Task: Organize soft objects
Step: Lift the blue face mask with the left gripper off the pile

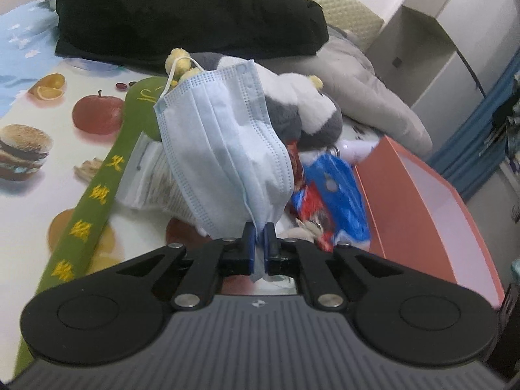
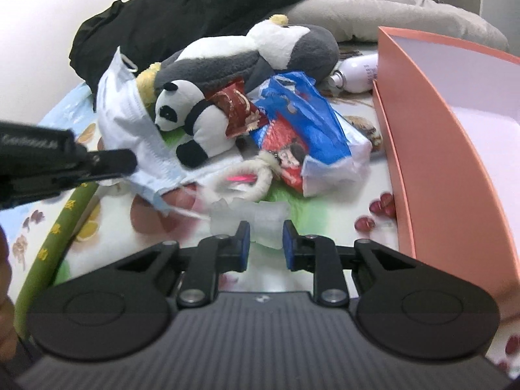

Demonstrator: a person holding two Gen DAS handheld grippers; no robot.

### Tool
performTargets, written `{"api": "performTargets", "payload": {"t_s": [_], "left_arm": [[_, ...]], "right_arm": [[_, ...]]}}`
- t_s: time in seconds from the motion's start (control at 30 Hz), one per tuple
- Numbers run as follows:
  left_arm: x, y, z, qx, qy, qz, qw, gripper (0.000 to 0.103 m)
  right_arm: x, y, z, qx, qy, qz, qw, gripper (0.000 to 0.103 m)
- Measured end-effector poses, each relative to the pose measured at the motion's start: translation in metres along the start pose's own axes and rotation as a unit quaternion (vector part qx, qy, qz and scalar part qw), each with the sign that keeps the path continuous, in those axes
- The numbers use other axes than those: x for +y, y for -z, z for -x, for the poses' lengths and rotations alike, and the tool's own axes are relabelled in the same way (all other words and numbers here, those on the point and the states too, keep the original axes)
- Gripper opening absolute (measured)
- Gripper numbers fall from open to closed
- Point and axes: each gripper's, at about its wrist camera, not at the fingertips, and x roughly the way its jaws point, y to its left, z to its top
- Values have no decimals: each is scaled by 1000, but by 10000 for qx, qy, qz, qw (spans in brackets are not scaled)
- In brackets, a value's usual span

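My left gripper (image 1: 259, 230) is shut on the bottom edge of a light blue face mask (image 1: 214, 136), which stands up in front of the camera. In the right wrist view the left gripper (image 2: 131, 162) reaches in from the left with the mask (image 2: 130, 123) in its tips. My right gripper (image 2: 266, 227) is low over the table, its pads closed on a white translucent packet (image 2: 227, 217). Behind lies a heap: a small panda plush (image 2: 198, 130), a grey and white plush (image 2: 260, 52), a red wrapper (image 2: 240, 107) and a blue plastic bag (image 2: 308, 113).
An open orange box (image 2: 438, 130) stands at the right. A white bottle (image 2: 357, 68) lies behind the heap. A black garment (image 2: 178, 9) and a grey cushion (image 2: 390, 9) fill the back. A long green plush strip (image 1: 94, 195) runs along the left of the printed tablecloth (image 1: 39, 123).
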Motion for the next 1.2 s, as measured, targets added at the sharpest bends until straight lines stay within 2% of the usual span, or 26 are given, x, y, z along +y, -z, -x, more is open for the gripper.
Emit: {"api": "performTargets", "payload": {"t_s": [0.1,0.3,0.5,0.67,0.73,0.77,0.8,0.93,0.97,1.07,1.2], "left_arm": [[2,12,16,167,-79,-123,9998,6],[8,34,36,724,38,-280,9970,6],[9,54,36,1438,250,-523,9879,6],[9,61,36,1625,162,-709,9840,9],[11,62,38,1650,193,-684,9837,25],[12,61,39,1661,169,-648,9838,49],[12,61,41,1609,106,-638,9848,66],[17,62,53,1318,-43,-547,9898,74],[19,63,55,1279,-116,-455,9907,79],[25,64,59,1131,-270,-190,9930,82],[27,64,58,1025,-228,-36,9945,84]], "right_arm": [[2,6,10,75,26,-62,9999,25],[4,15,31,214,130,-194,9995,25],[-3,27,40,478,330,-580,9966,25],[-5,40,39,699,317,-859,9933,26],[-4,43,41,716,284,-887,9931,26],[-2,44,43,699,296,-846,9935,26],[0,44,45,678,298,-791,9941,26],[9,40,51,532,232,-273,9979,28],[10,38,52,507,206,-126,9984,31],[16,34,52,446,167,434,9979,44],[19,30,51,399,246,1035,9935,50]]}}
